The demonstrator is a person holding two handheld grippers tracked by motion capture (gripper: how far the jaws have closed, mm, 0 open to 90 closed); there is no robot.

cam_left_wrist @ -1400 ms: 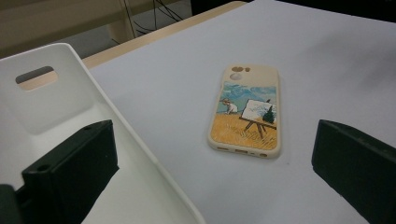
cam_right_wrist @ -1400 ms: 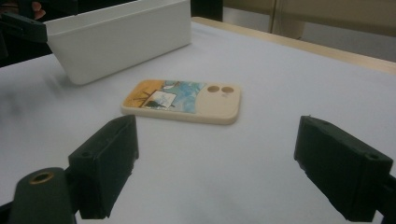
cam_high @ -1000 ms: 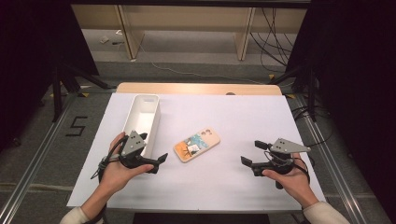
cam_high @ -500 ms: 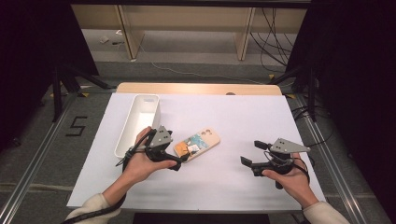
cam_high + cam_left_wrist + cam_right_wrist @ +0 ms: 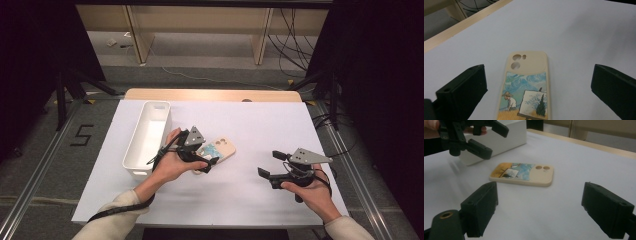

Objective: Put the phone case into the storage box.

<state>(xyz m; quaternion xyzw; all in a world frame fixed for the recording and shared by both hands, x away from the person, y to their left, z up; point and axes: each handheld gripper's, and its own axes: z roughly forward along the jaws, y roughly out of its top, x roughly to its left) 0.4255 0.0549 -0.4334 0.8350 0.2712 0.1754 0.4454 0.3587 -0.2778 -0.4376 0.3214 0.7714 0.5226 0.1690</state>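
Lying flat, the phone case (image 5: 526, 87) points its camera end away from the left gripper (image 5: 200, 159).

White-topped counter (image 5: 260, 125) with a wooden far edge (image 5: 212, 95). Beyond it, grey floor (image 5: 210, 57), wooden furniture legs (image 5: 139, 35) and loose black cables (image 5: 290, 35). A "5" marking (image 5: 82, 135) at left; dark surroundings flank both sides.

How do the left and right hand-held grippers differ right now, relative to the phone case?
The left hand-held gripper hangs over the phone case, its jaws straddling it; the right hand-held gripper sits apart, off to the case's right. The left is nearer the white bin. Both are open, holding nothing.
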